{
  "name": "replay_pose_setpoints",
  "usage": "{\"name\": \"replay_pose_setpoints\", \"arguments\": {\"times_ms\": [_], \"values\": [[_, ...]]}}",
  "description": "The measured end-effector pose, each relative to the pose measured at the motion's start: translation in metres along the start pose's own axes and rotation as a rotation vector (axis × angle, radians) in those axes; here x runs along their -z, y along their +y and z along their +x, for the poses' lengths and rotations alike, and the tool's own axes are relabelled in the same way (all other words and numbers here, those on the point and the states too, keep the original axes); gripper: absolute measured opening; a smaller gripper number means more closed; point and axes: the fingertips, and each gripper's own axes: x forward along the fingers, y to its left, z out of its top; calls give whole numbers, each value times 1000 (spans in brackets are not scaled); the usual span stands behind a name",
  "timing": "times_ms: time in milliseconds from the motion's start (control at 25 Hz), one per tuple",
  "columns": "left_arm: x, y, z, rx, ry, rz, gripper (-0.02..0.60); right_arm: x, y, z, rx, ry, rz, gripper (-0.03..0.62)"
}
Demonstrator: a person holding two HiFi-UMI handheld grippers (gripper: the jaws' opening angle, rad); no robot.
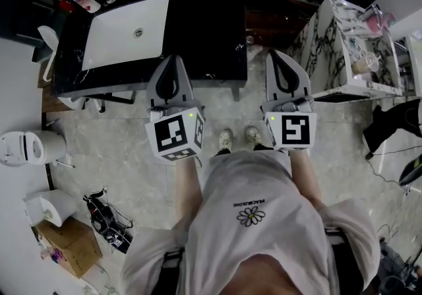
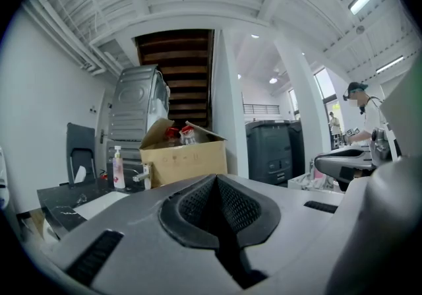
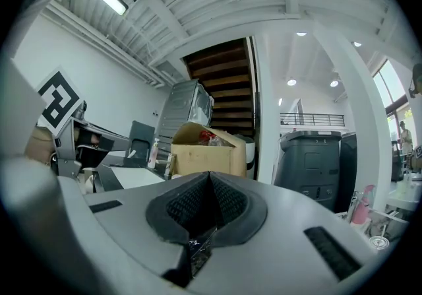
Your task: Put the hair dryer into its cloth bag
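Hair dryer and cloth bag: neither shows in any of the 3 views that I can make out, so where they lie cannot be told from here. That fits 2 stages alike: the dryer waiting somewhere out of frame, or already stowed in its bag and set aside.

The person stands on the floor in front of the black counter (image 1: 217,30), holding both grippers level and side by side. The left gripper (image 1: 173,63) is closed with nothing between its pads, as its own view confirms (image 2: 216,180). The right gripper (image 1: 277,56) is closed too (image 3: 208,178). A small dark scrap sits low in its slot, and I cannot tell whether it belongs to the gripper.

The risks, as I judge them:
- With neither thing in sight, a reach could head to the wrong spot. The counter holds a white sink basin (image 1: 125,33) and a pump bottle (image 2: 118,168) near its far edge, and a sweep there could tip the bottle.
- The grippers are close together, so a hurried turn could knock 1 against the other or against the marbled stand (image 1: 330,43) at the right.
- If bagging is still to come, soft cloth may collapse at its mouth, and a trailing cord may snag.
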Motion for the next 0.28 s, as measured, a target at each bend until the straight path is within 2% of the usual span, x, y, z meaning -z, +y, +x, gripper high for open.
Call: {"name": "replay_pose_setpoints", "arguments": {"times_ms": [280], "values": [[-3,3,-2,-7,-11,-4,17,-3,2,1,-6,-6,-7,12]]}}
